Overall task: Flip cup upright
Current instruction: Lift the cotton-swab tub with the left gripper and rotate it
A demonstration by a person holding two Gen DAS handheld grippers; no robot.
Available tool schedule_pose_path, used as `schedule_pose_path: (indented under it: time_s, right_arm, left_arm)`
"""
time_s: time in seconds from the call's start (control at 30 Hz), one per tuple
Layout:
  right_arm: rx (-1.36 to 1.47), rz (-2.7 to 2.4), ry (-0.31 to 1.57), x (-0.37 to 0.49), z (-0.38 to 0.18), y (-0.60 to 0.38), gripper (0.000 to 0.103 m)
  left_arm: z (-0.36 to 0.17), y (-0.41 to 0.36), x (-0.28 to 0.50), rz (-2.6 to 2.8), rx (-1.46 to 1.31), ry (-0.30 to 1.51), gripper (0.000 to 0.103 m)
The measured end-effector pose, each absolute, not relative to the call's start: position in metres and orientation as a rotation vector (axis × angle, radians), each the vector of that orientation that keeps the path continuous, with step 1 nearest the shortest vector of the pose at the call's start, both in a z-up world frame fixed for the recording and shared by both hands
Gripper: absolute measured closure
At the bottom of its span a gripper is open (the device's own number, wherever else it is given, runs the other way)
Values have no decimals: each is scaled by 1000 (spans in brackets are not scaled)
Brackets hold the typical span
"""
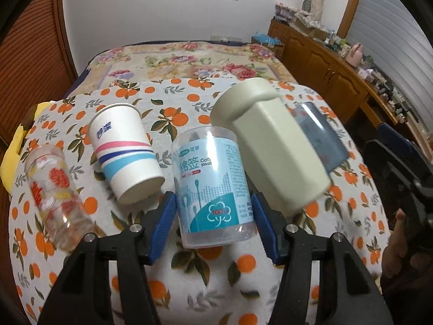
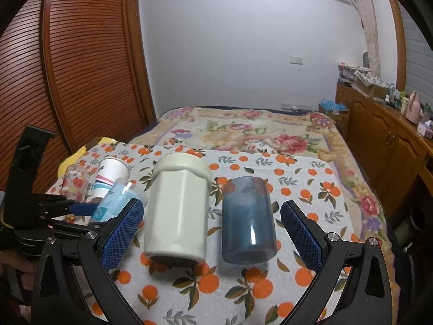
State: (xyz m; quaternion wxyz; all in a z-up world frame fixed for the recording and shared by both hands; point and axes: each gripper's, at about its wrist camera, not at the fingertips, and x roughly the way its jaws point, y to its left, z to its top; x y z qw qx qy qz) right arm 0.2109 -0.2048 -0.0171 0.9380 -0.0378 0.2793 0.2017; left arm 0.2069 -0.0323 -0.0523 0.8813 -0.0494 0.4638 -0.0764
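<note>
Several cups stand upside down on the orange-print cloth [image 1: 216, 284]. In the left wrist view: a clear printed glass [image 1: 58, 195], a striped paper cup [image 1: 127, 154], a clear cotton-swab container [image 1: 213, 187], a pale green cup [image 1: 268, 146] and a dark blue cup [image 1: 322, 138]. My left gripper [image 1: 213, 227] is open, its blue pads on either side of the swab container's base, with small gaps. My right gripper [image 2: 211, 233] is open wide, its pads flanking the pale green cup [image 2: 178, 205] and the blue cup [image 2: 247, 219].
The cloth covers a table in front of a bed with a floral blanket [image 2: 243, 132]. A wooden louvred wardrobe [image 2: 81, 67] stands at the left and a cluttered wooden sideboard [image 2: 392, 140] at the right. A yellow item [image 1: 13, 146] lies at the cloth's left edge.
</note>
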Motion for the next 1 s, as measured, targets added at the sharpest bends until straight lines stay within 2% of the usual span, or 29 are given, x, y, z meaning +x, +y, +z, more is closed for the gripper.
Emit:
schedule_pose_path:
  time_s: [0.53,1.0]
  right_arm:
    - [-34,358,584,142,-26,-224,0]
    - [-12,347,656,141,-55,-230,0]
  left_arm:
    - [-51,-46,120,-247,-126,923,46]
    - [-80,-62,110,-273,-131,976,45]
